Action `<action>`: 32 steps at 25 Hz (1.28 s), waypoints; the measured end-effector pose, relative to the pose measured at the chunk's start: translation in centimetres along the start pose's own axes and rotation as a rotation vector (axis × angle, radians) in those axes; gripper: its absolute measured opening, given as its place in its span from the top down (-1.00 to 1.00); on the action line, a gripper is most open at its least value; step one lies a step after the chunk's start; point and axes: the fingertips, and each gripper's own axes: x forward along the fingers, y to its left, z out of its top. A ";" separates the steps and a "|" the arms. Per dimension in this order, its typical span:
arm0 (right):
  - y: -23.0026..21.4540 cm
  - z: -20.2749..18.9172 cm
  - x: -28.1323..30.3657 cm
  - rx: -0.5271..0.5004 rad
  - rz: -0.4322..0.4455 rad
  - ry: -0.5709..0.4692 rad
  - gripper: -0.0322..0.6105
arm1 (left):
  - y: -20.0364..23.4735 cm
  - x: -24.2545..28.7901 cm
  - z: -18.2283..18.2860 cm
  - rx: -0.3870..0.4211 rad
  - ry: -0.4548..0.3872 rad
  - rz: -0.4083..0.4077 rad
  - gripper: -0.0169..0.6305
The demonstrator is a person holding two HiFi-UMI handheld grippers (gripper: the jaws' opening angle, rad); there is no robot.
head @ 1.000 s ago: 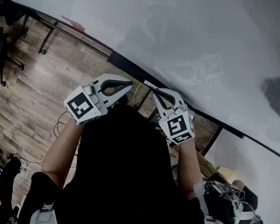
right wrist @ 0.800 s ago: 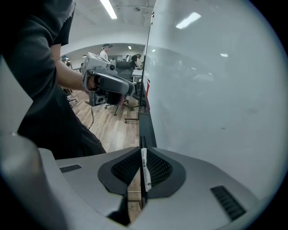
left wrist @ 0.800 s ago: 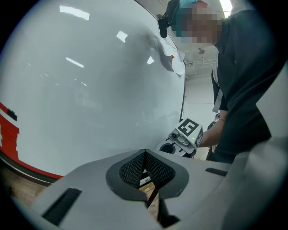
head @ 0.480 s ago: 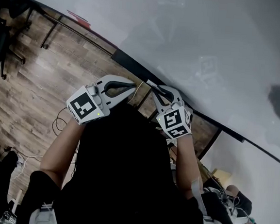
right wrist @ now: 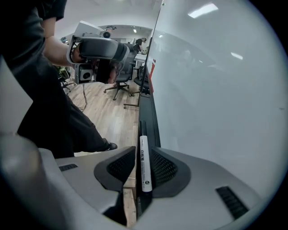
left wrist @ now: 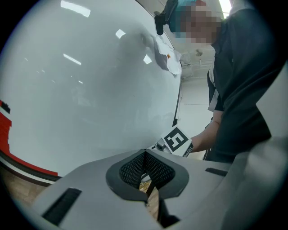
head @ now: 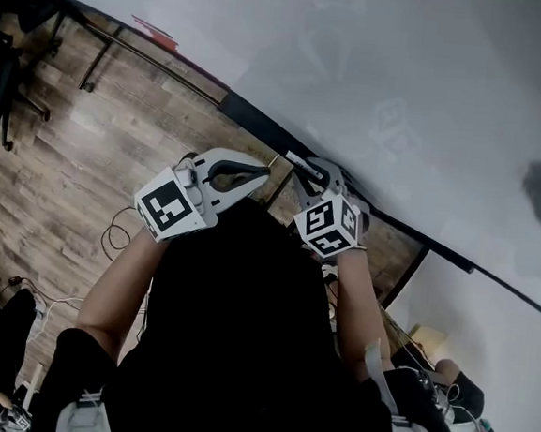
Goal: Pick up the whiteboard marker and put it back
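Observation:
The white whiteboard marker (right wrist: 144,164) stands lengthwise between the pads of my right gripper (right wrist: 144,150), which is shut on it. It lies in line with the black tray (right wrist: 146,112) under the whiteboard (right wrist: 216,90), just above the tray's near end. In the head view the right gripper (head: 304,173) holds the marker (head: 297,160) at the tray (head: 251,119) below the whiteboard (head: 405,81). My left gripper (head: 263,172) hangs just to its left, shut on nothing. Its jaws (left wrist: 145,155) meet at the tips, and the right gripper's marker cube (left wrist: 177,140) shows beyond them.
A wooden floor (head: 77,165) with loose cables (head: 118,235) runs below the board. Office chairs (right wrist: 119,85) stand further along the board. A red strip (left wrist: 5,132) marks the board's lower left. The person's dark torso (head: 231,348) fills the lower head view.
The right gripper has moved left and up to the tray and rolled, so its cube shows another face. The left gripper has drifted slightly right. Both stay shut.

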 end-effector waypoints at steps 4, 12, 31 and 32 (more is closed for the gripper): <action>-0.3 0.1 0.7 -0.006 -0.011 0.001 0.58 | 0.3 -0.1 -0.2 0.001 0.001 0.001 0.91; -0.3 -0.4 0.9 -0.034 -0.044 0.035 0.58 | 0.1 -0.1 -0.3 0.003 0.003 0.005 0.91; -0.3 -0.9 1.2 -0.043 -0.092 0.069 0.57 | -0.6 -0.2 -0.1 0.016 0.009 -0.012 0.91; -0.4 -0.9 1.0 -0.044 -0.097 0.068 0.57 | -0.7 -0.2 0.0 0.015 0.009 -0.012 0.91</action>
